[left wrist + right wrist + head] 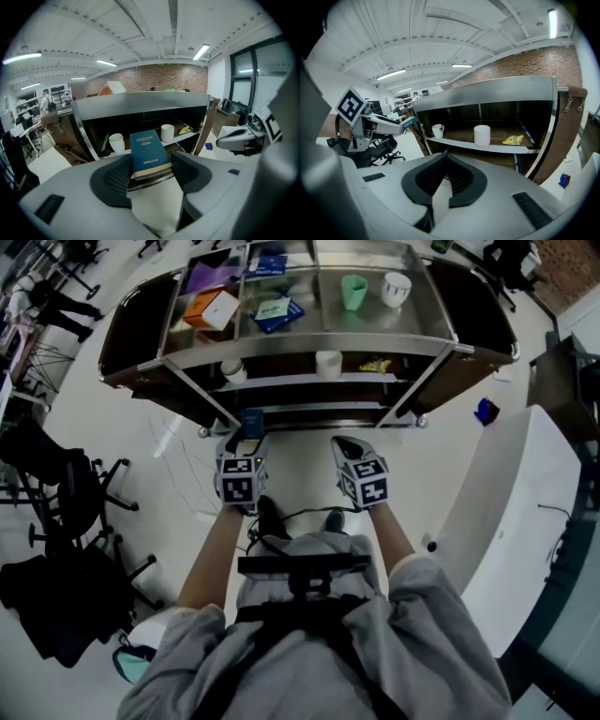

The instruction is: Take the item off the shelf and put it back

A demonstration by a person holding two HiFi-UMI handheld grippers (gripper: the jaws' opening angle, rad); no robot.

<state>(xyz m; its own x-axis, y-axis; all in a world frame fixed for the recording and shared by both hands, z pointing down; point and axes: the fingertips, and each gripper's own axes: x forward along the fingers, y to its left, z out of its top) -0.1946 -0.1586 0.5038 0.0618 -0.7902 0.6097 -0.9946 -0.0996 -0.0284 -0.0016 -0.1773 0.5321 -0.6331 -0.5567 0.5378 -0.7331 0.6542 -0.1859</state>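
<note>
A dark teal book [149, 152] lies flat between the pads of my left gripper [150, 172], which is shut on it. In the head view the same book [250, 420] sticks out ahead of the left gripper [246, 442], just in front of the metal shelf cart [309, 348]. My right gripper [345, 444] hovers beside it to the right, also short of the cart. In its own view the right gripper [445, 180] has its jaws together with nothing in them. The cart's middle shelf [185, 136] faces both grippers.
The middle shelf holds a white mug [116, 142], a white cup [167, 132] and a yellow packet [513, 139]. On the cart's top sit an orange box [211, 307], blue books [278, 310], a green cup [353, 292] and a white mug [396, 289]. Office chairs [84, 493] stand left, a white desk [516, 512] right.
</note>
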